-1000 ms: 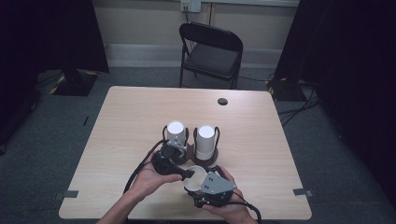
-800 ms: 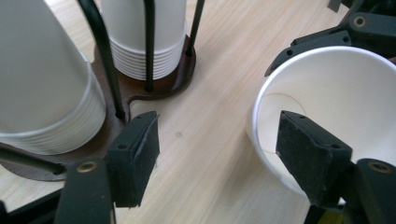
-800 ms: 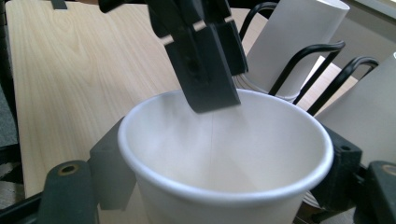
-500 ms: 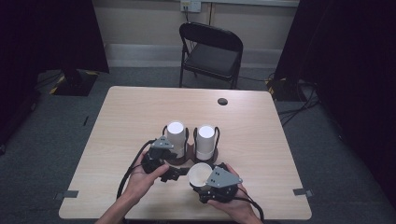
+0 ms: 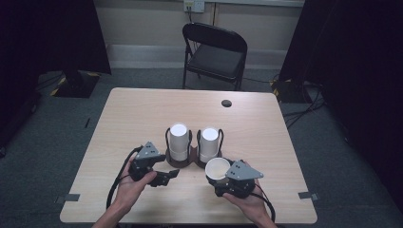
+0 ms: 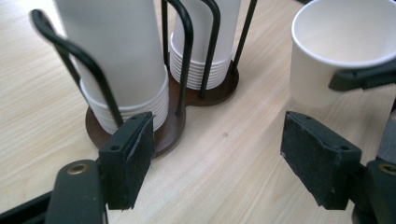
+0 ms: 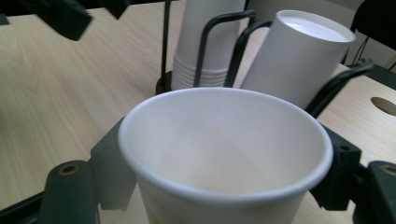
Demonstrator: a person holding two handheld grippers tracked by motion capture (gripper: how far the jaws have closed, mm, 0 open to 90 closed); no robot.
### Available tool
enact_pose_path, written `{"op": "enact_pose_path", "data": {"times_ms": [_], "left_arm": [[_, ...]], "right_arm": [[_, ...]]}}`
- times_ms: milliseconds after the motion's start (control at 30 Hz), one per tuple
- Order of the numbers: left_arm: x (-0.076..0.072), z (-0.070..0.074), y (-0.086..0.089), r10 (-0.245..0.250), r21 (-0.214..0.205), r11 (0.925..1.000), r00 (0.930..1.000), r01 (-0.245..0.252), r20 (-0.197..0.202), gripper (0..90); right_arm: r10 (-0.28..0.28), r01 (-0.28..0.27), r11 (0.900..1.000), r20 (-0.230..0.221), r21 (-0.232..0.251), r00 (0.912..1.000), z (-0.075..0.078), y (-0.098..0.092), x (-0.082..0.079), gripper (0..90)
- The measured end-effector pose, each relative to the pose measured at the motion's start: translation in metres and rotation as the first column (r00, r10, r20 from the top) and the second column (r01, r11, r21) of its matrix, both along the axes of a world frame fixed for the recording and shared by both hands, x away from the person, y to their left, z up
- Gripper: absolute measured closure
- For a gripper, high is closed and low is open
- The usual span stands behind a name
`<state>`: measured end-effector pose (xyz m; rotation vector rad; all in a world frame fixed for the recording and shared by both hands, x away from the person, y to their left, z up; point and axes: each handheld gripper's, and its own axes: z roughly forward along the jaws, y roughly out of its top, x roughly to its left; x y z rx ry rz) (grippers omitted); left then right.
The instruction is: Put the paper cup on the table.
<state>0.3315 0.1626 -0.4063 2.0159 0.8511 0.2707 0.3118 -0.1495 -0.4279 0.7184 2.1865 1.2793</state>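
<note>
- The paper cup (image 5: 217, 168) sat between the two black jaws of the right gripper (image 5: 219, 176), and the jaws pressed on its sides and held it.
- The cup was white, stood with its open mouth up, and had nothing inside.
- It was near the front edge of the table (image 5: 142, 109), just in front of the cup holder (image 5: 192, 159).
- In the right gripper view the cup (image 7: 224, 154) was very close, with a jaw on each side of it.
- The left gripper (image 5: 164, 176) was let go and wide apart, with nothing between its jaws. Its jaws had just been opening.
- In the left gripper view only bare wood (image 6: 219, 172) lay between the two jaws, and the cup (image 6: 341, 51) was up at the right.
- The cup holder was a dark brown base with black wire loops, and it stood near the middle of the table.
- The left stack of cups (image 5: 178, 142) and the right stack of cups (image 5: 209, 145) stood upside down in the holder, side by side.
- The left gripper was just in front of the left stack, not touching it.
- A small dark hole (image 5: 226, 103) was in the table near the far edge.
- A black folding chair (image 5: 215, 52) stood behind the table.
</note>
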Motion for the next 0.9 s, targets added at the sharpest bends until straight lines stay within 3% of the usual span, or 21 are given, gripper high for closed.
{"op": "enact_pose_path", "data": {"times_ms": [100,267,400,567,633,800,900], "left_arm": [[-0.002,-0.006,0.010,0.035,-0.024,0.9991,0.9993,-0.034,0.011,26.2],[-0.003,-0.012,0.021,0.072,-0.022,0.9972,0.9969,-0.071,0.032,26.3],[-0.006,-0.020,0.031,0.112,-0.039,0.9931,0.9934,-0.111,0.026,25.0],[-0.012,-0.024,0.036,0.136,-0.024,0.9906,0.9890,-0.135,0.058,21.2],[-0.015,-0.025,0.038,0.145,-0.040,0.9890,0.9881,-0.143,0.053,20.7],[-0.022,-0.023,0.042,0.186,-0.036,0.9823,0.9799,-0.184,0.072,16.7],[-0.023,-0.022,0.040,0.187,-0.043,0.9820,0.9794,-0.184,0.077,16.5]], "right_arm": [[-0.024,0.024,0.9995,-0.003,0.018,0.9997,0.002,-0.008,0.003,23.4],[-0.069,0.070,0.9966,-0.011,0.045,0.9975,0.005,-0.021,0.010,23.5],[-0.107,0.107,0.9927,-0.010,0.056,0.9942,0.006,-0.032,0.016,23.6],[-0.164,0.167,0.9813,-0.043,0.096,0.9856,0.008,-0.048,0.027,23.6],[-0.176,0.182,0.9770,-0.059,0.112,0.9826,0.008,-0.053,0.031,23.6],[-0.216,0.221,0.9663,-0.056,0.131,0.9748,0.013,-0.064,0.043,23.6],[-0.247,0.252,0.9598,-0.052,0.124,0.9676,0.013,-0.071,0.053,23.5]]}}
